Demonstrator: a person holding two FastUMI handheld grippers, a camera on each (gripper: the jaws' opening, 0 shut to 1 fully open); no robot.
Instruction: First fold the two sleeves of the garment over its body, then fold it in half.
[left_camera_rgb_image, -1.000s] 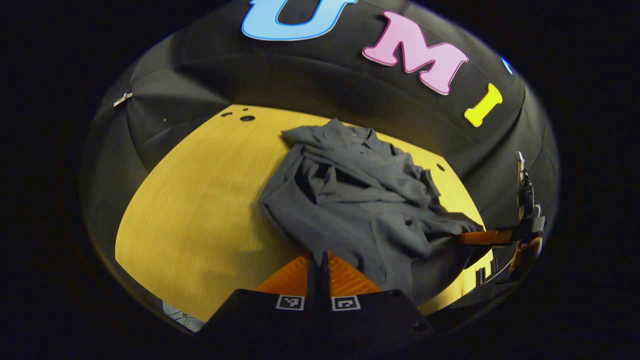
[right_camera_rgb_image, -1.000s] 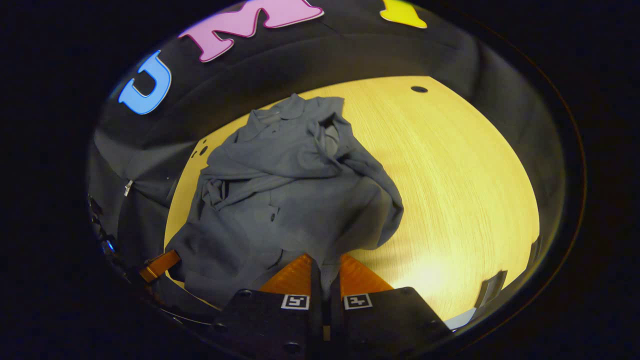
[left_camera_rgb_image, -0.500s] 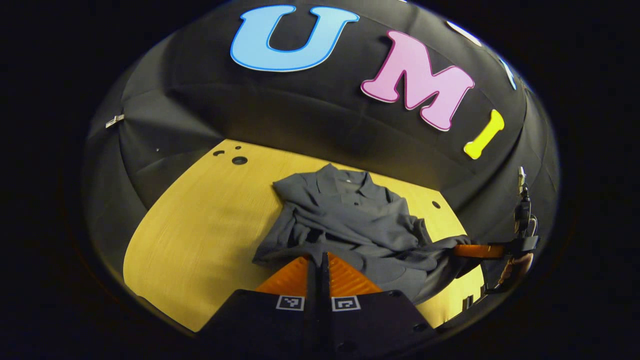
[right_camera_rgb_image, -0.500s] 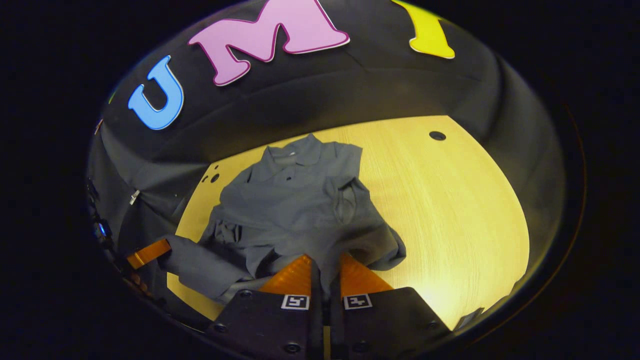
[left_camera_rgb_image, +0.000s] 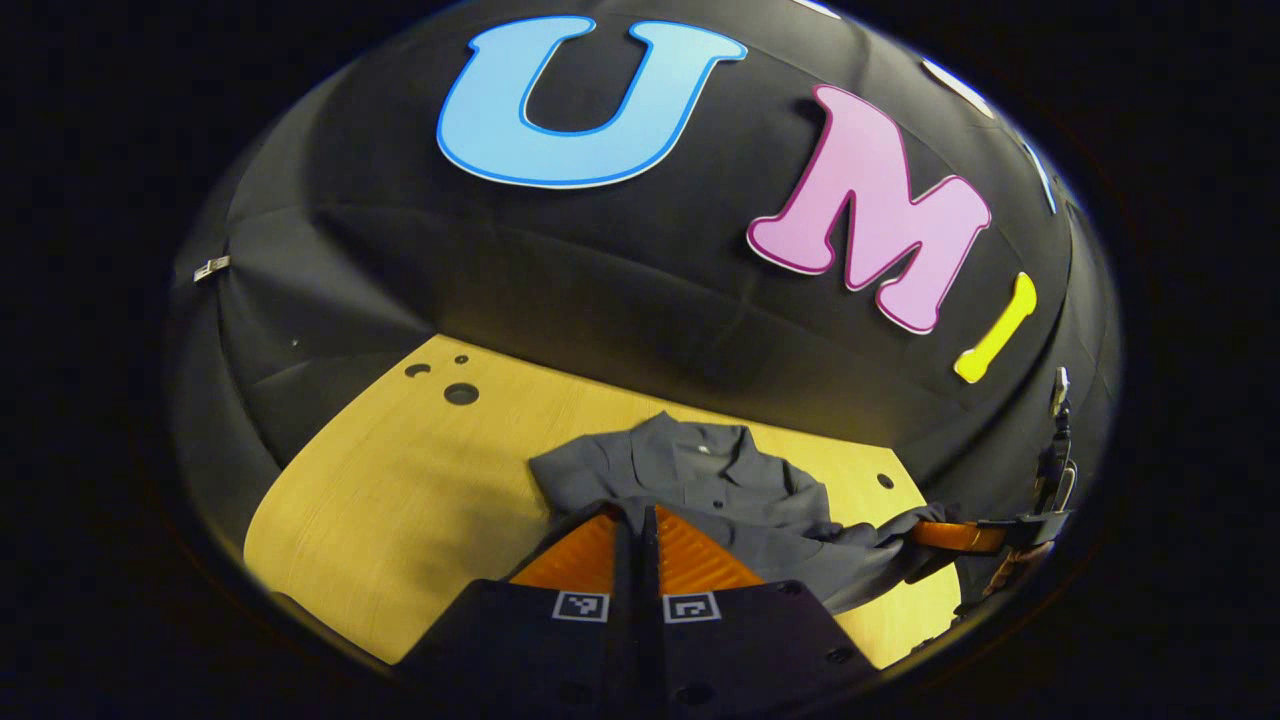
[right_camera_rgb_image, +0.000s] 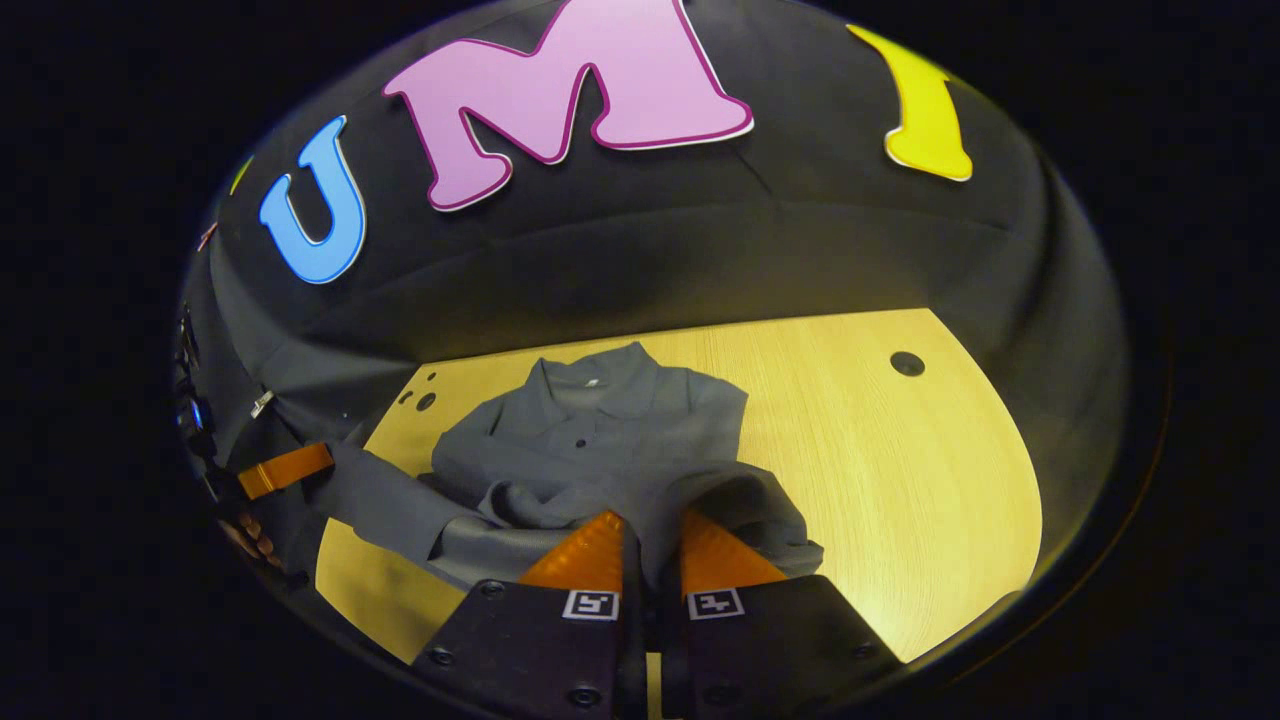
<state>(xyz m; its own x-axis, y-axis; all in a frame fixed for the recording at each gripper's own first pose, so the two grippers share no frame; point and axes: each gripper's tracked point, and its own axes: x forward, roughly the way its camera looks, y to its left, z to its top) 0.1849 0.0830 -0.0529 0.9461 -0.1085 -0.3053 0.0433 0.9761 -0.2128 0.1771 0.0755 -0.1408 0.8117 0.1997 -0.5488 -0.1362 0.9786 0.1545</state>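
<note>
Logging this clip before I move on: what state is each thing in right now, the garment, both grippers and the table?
Garment: rumpled, collar end on the table, near edge pulled up by both grippers; not folded in half.
Left gripper: shut on the garment's edge.
Right gripper: shut on the garment's edge, fabric pinched between its fingers.
Table: carrying the garment's collar end.

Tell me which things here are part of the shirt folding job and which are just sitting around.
Part of the job:
- grey shirt
- left gripper, shut on the shirt's hem
- right gripper, shut on the hem

Just there:
- wooden table, bearing the shirt
- black booth wall
</note>
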